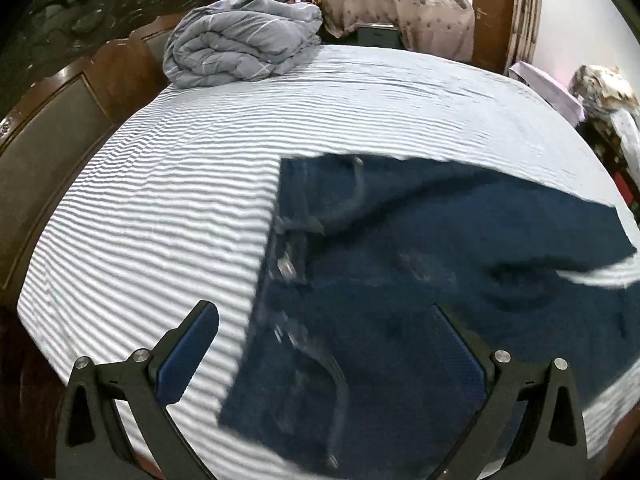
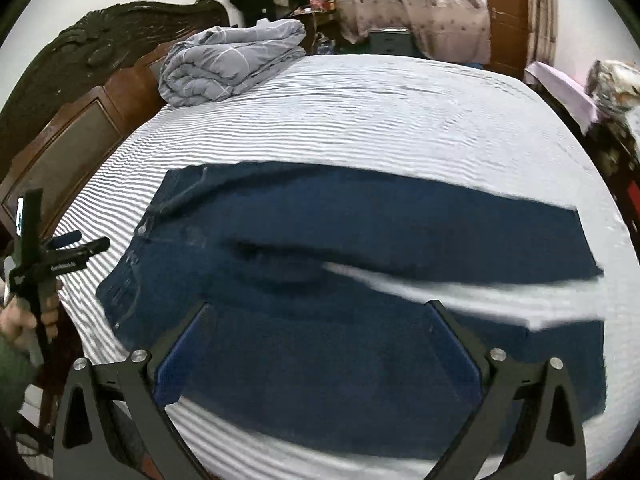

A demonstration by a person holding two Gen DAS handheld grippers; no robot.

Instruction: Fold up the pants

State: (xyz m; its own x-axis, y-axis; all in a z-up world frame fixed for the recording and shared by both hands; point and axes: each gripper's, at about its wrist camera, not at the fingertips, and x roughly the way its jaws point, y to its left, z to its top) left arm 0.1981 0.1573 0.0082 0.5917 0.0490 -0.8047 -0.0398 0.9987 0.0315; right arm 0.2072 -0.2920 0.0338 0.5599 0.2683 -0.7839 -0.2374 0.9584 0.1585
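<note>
Pants laid flat on a striped bed

Dark blue pants (image 2: 360, 240) lie spread, legs apart, on the sheet (image 2: 360, 120); left gripper (image 1: 324, 324) and right gripper (image 2: 320, 320) both hover spread wide, empty.

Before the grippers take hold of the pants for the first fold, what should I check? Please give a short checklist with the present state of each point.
1. Pants lie spread flat on the striped sheet: ok, both legs apart.
2. Left gripper jaws open, empty: ok.
3. Right gripper jaws open, empty: ok.
4. Left gripper is over the waistband: ok.
5. Folded duvet is away from the pants: ok.
6. Fabric free of wrinkles: cannot tell, pictures are blurred.
</note>
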